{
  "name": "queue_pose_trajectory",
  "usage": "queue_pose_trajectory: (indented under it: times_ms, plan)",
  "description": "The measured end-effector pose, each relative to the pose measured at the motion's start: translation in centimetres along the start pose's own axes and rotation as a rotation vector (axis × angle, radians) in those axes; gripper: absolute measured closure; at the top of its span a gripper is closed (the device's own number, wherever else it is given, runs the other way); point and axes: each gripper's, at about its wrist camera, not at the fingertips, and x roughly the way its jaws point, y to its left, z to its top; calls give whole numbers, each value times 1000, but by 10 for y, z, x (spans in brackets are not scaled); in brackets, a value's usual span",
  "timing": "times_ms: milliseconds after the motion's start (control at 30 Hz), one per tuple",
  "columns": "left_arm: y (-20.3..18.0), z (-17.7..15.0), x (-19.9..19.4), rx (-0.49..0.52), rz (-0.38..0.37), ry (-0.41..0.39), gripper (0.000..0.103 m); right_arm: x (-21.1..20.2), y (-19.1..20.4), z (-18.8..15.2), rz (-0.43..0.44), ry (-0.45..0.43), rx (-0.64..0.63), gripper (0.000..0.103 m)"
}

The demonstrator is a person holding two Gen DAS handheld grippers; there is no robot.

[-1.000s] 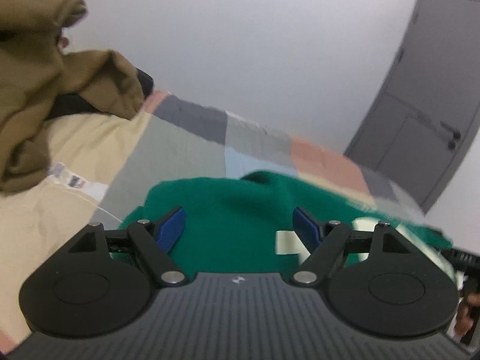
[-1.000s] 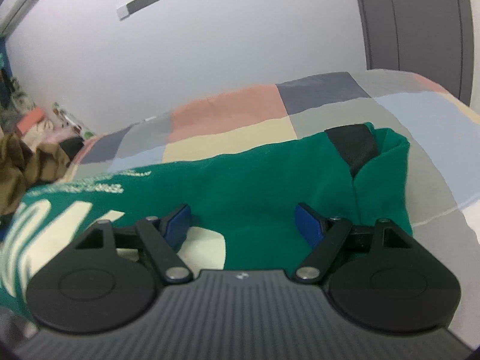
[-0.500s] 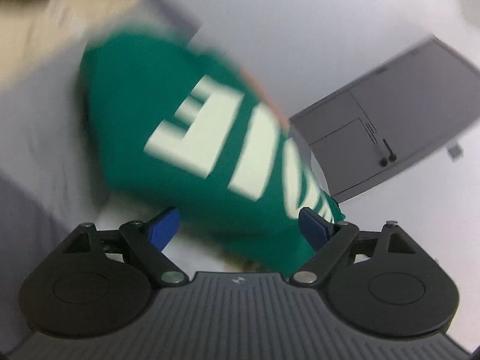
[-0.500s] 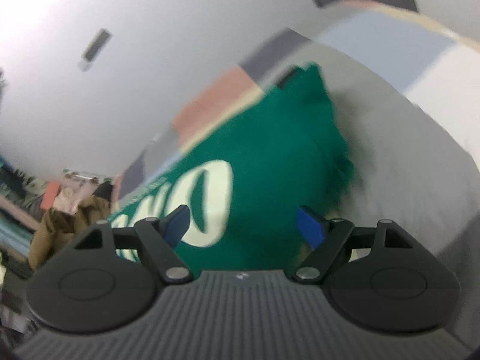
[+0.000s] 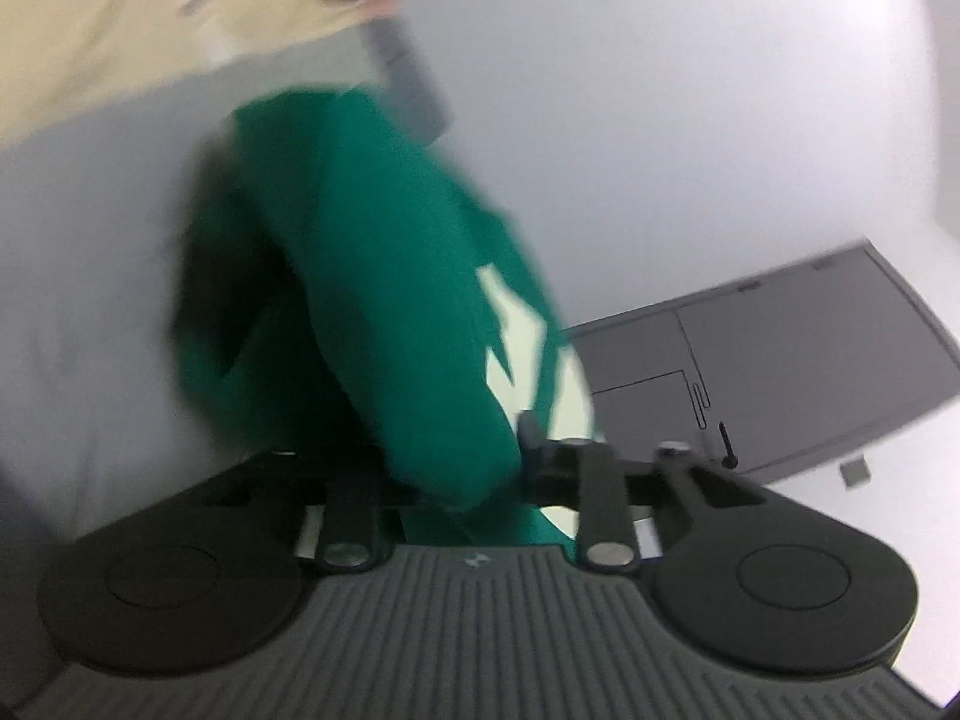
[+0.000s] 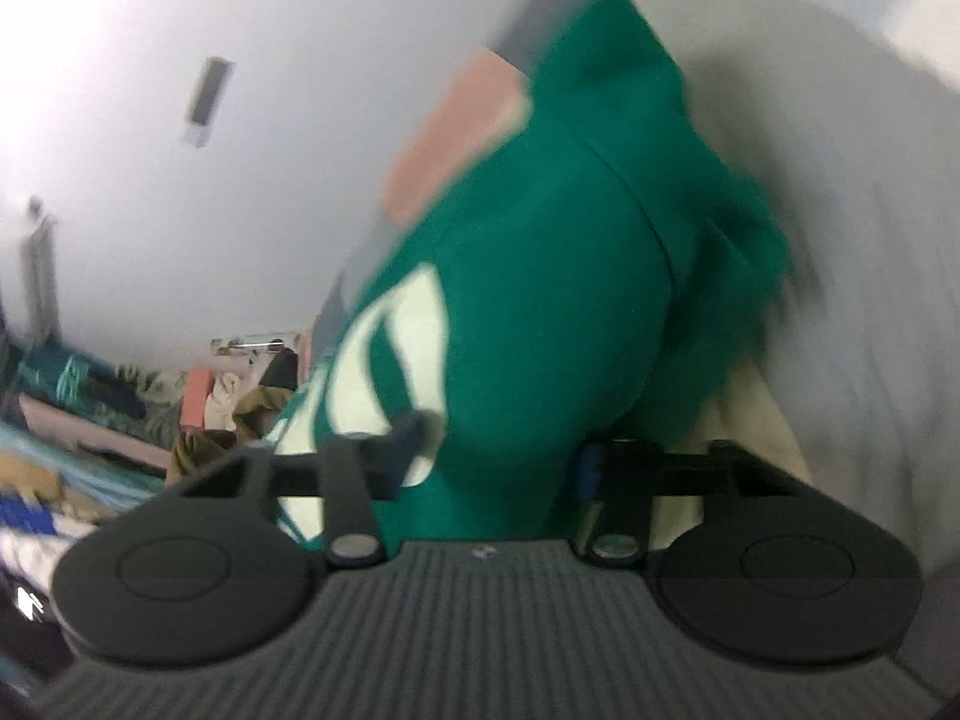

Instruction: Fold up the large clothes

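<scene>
Left gripper (image 5: 456,480): jaws closing, with a thick fold of the green sweatshirt (image 5: 372,276) bunched between them; the cloth fills the gap, and the pads look to be pressing on it, though blur hides the contact itself.
Sweatshirt from left gripper: straight ahead and rising away from the fingers, white lettering toward the right finger, the bedspread (image 5: 90,240) behind it on the left.
Right gripper (image 6: 498,456): jaws closing too, a rounded bundle of the same green sweatshirt (image 6: 540,276) wedged between the fingers and touching both.
Sweatshirt from right gripper: directly in front, lettering beside the left finger, a seam running up the middle.
Long axis: judged to run from one gripper across to the other, each at one end.
Nearer hand: neither; both sit equally on the cloth.
Coming move: likely a shared lift, needing both pinches level.
</scene>
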Motion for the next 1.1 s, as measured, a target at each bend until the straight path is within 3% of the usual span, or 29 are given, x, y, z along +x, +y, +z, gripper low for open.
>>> queue_pose_trajectory:
  times_ms: [67,133,267,467,600,667,700,733,767,833,933,1000,1100]
  plan:
    - [-17,7,2,80,-31,-30,81,-4,12,2,24,-37,-56,73]
    - [-27,16,7,131,-47,-45,81,-6,21,3,42,-81,-108,76]
    - [-23,15,23,220,33,-17,81,9,26,6,-12,-115,-167,76]
    - [15,-6,32,149,142,58,81,38,14,-3,-96,-84,-184,75]
    - [17,-5,26,126,126,41,78,27,10,-5,-98,-86,-119,73]
    - [20,-7,16,73,119,41,63,21,9,-4,-89,-97,-61,62]
    - [23,-7,14,38,125,46,39,17,7,-7,-92,-101,-20,55]
    - [26,-7,12,13,137,54,19,15,4,-9,-101,-99,17,33]
    - [28,0,16,-10,134,57,15,13,-1,-12,-108,-96,57,16]
    - [37,-2,12,-84,94,62,9,13,-7,-17,-105,-92,127,15]
    - [46,-4,11,-157,94,50,3,17,-17,-21,-120,-85,193,12]
    - [51,-4,14,-176,103,50,2,25,-21,-21,-143,-91,183,0]
    - [58,-7,18,-187,115,50,0,37,-30,-19,-139,-109,194,0]
